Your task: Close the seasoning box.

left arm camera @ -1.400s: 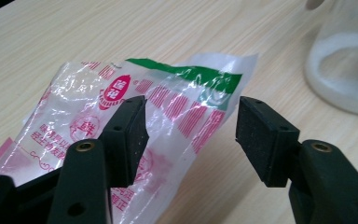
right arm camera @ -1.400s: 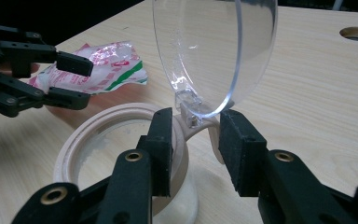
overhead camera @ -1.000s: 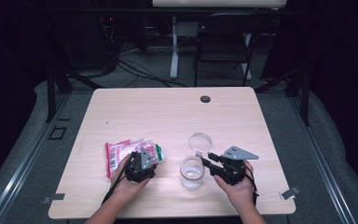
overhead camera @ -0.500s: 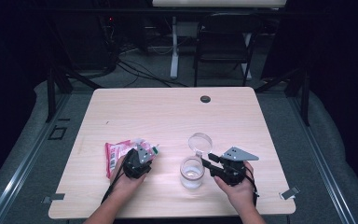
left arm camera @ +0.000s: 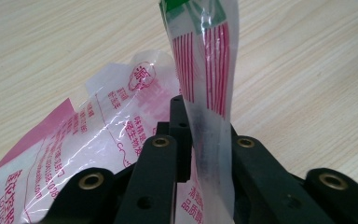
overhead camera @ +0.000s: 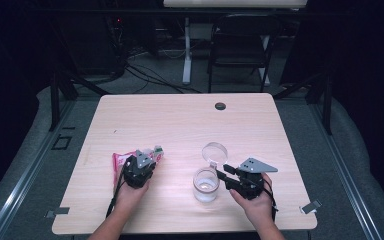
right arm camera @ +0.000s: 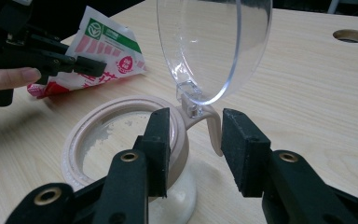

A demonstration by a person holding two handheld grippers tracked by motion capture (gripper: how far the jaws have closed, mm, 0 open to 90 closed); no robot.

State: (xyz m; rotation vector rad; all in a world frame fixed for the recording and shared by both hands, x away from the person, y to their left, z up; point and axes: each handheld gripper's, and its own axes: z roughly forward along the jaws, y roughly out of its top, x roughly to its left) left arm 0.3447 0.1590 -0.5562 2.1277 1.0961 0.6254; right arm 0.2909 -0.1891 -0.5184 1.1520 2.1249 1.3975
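On the near left of the pale wooden worktop [overhead camera: 180, 125] the left gripper [overhead camera: 141, 167] has just been closing its jaws, and they now pinch a fold of the plastic bag [overhead camera: 125, 162], a clear pouch printed in pink and red with a green band at its top. In the left gripper view the pinched strip [left arm camera: 205, 70] rises upright between the two jaws while the rest of the pouch lies crumpled on the wood to the left.

To the right, near the front edge, stands a clear jar [overhead camera: 206, 185] with a beige rim and some white grains inside. Its round clear lid [overhead camera: 215, 151] is flipped open on a hinge and stands up on the jar's far side. The right gripper [overhead camera: 230, 179] comes in from the jar's right. In the right gripper view its jaws sit on either side of the beige hinge tab [right arm camera: 212, 128], one jaw against the rim wall and the other just beside the tab, but whether they press on it cannot be told. The raised lid [right arm camera: 214, 46] stands right above these jaws.

The bag and jar are near each other but apart, with bare wood between. A round cable hole [overhead camera: 220, 106] lies well off at the far edge. Beyond the worktop stand a dark chair [overhead camera: 240, 47] and loose cables on the floor [overhead camera: 145, 75].
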